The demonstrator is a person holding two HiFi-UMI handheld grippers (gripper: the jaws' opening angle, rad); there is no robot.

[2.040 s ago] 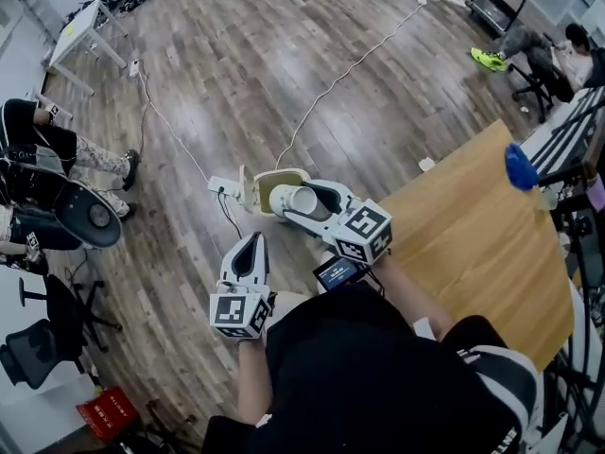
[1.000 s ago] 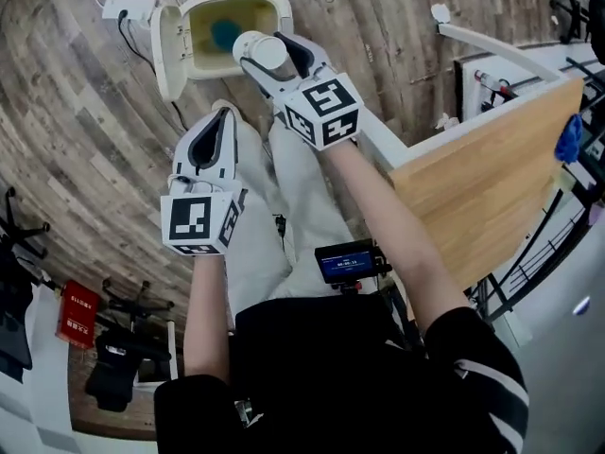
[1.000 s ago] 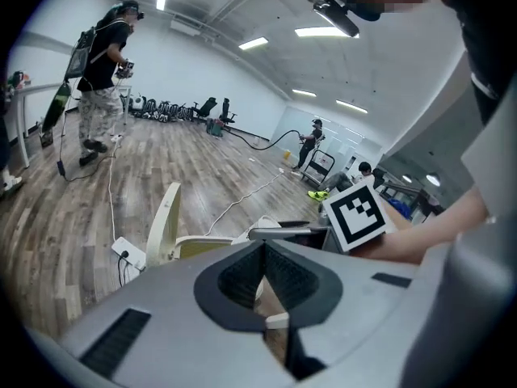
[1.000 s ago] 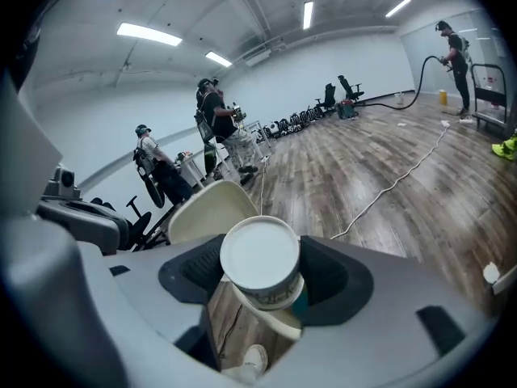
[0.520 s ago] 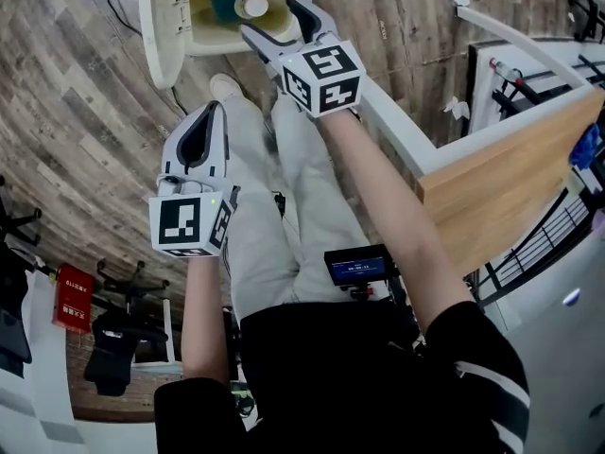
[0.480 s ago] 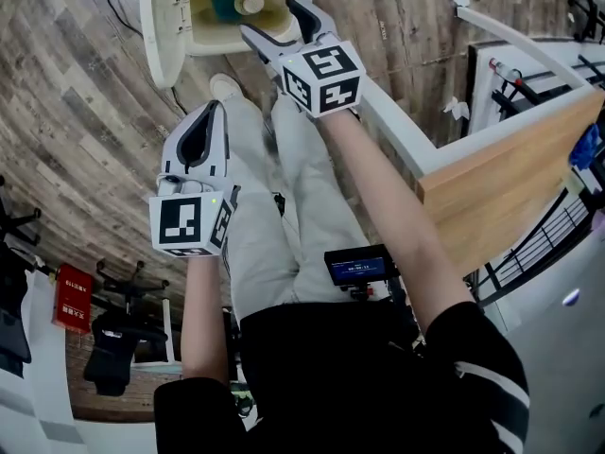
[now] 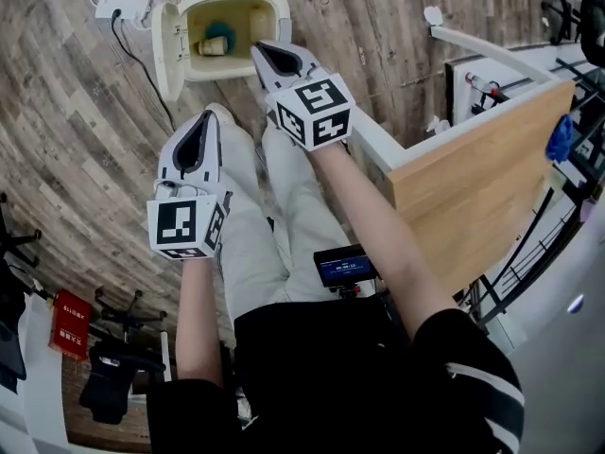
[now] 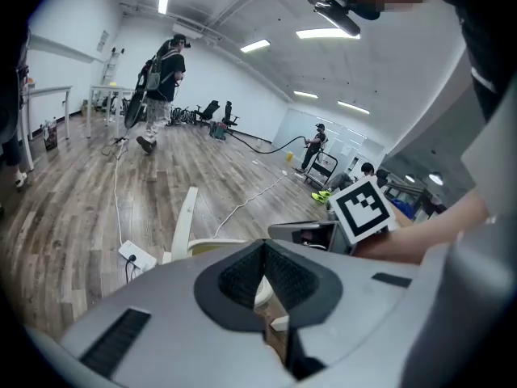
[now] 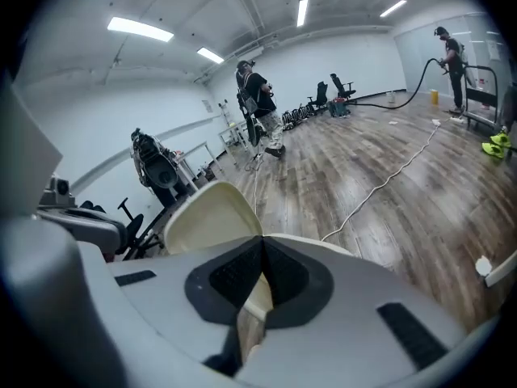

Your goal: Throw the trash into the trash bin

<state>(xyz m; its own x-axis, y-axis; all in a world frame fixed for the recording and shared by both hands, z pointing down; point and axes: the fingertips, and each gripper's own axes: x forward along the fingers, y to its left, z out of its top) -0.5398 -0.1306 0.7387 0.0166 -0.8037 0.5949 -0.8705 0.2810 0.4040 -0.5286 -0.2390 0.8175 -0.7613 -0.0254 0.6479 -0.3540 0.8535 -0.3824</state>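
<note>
Wood-plank floor (image 7: 85, 112), cream bin (image 7: 281, 12) open — left tongs (image 7: 212, 113) closed, empty; right tongs (image 7: 258, 48) just closed, empty.

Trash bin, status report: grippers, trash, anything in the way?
Left gripper shut, empty. Right gripper just closed, nothing between jaws. Pale cup lies inside open trash bin. Nothing blocking.

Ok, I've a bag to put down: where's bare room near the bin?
Bare floor left of the trash bin, below the power strip; bare wooden tabletop at right. Crowded: left gripper, right gripper and legs before the bin.
</note>
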